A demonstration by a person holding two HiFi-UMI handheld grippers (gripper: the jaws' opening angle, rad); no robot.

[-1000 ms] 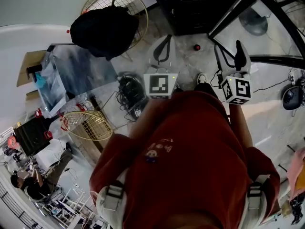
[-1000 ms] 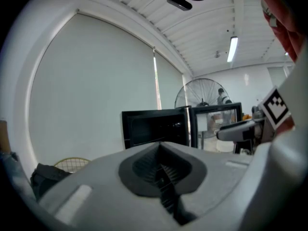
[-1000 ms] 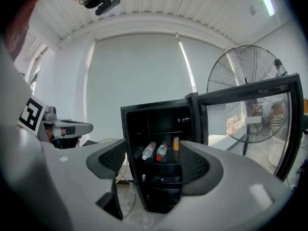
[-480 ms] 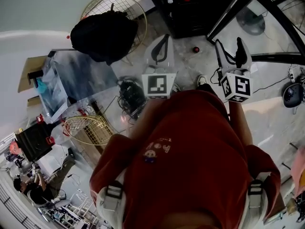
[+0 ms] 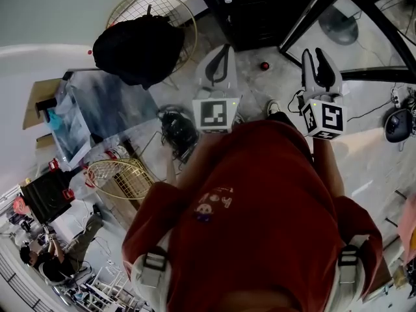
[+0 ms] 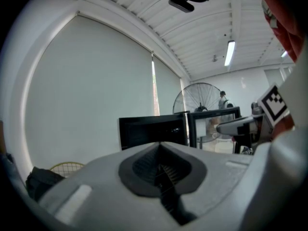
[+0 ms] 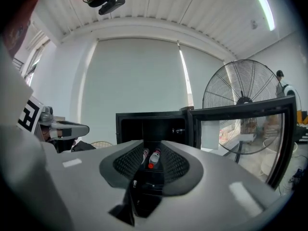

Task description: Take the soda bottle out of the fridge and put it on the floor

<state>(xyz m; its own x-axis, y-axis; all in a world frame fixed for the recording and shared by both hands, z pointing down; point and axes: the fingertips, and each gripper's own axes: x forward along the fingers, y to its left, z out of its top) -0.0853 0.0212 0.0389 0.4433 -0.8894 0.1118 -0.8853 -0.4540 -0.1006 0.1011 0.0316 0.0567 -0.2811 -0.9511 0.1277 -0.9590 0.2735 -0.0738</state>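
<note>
The left gripper [image 6: 160, 147] was closed on nothing and pointed left of the fridge [image 7: 126, 123]. The right gripper [image 7: 153, 147] was empty, its jaws narrowly apart, and aimed straight at the open fridge. Well beyond its gap, the red-capped soda bottle [image 7: 154, 158] lay on a shelf, cap end toward the jaws. The right gripper seemed better lined up.
</note>
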